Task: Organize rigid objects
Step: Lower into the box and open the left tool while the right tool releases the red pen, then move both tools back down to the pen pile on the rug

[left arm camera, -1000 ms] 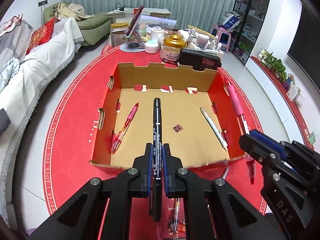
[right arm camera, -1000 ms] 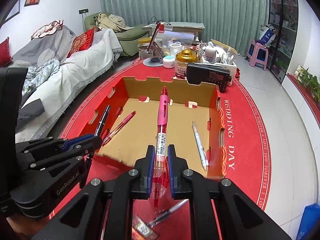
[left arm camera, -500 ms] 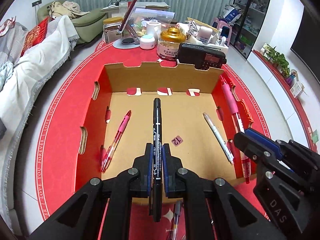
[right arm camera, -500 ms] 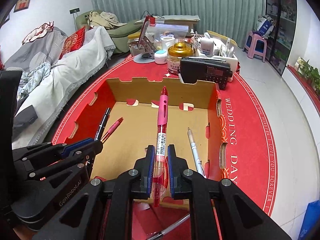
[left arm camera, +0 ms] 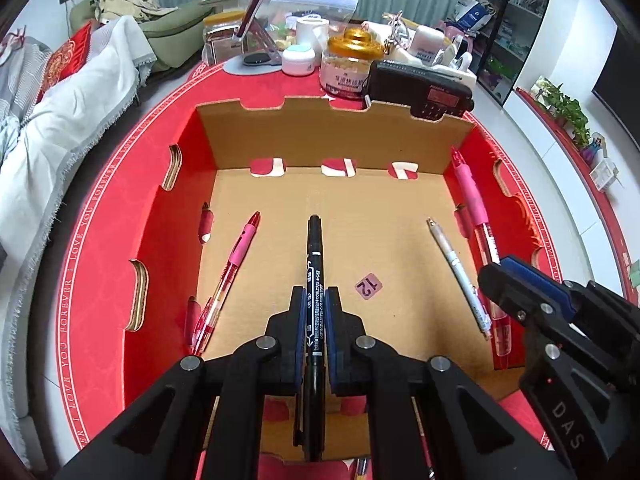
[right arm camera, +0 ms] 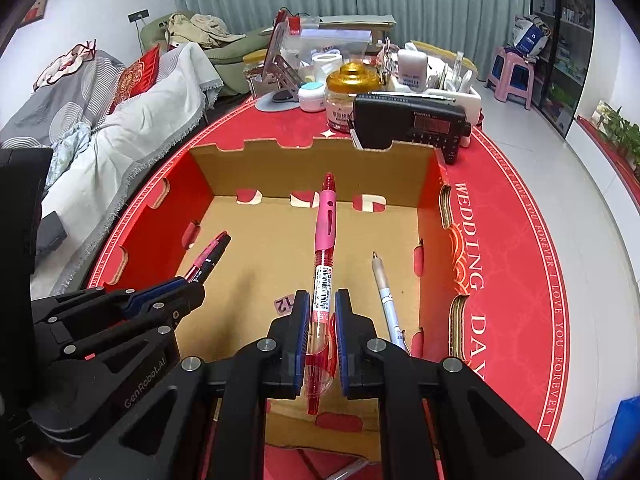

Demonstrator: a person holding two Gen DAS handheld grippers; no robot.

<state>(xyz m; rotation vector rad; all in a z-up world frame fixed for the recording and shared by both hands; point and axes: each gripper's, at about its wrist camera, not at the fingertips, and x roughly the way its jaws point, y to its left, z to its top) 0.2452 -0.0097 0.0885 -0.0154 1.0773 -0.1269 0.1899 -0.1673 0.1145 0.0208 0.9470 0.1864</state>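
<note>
Left wrist view: your left gripper [left arm camera: 312, 312] is clenched on the black marker [left arm camera: 313, 276], long axis running 6 to 12 o'clock, tip out over the cardboard box [left arm camera: 320, 140] floor. Your right gripper [right arm camera: 320, 312] is clenched on the pink gel pen [right arm camera: 325, 240], same 6-to-12 axis, also above the floor. A pink pen [left arm camera: 236, 256] lies at 10 o'clock of the marker and a white pen [left arm camera: 460, 272] at 2 o'clock. Both hands look equally near; judged next move: lower and let go in the free lane between them.
</note>
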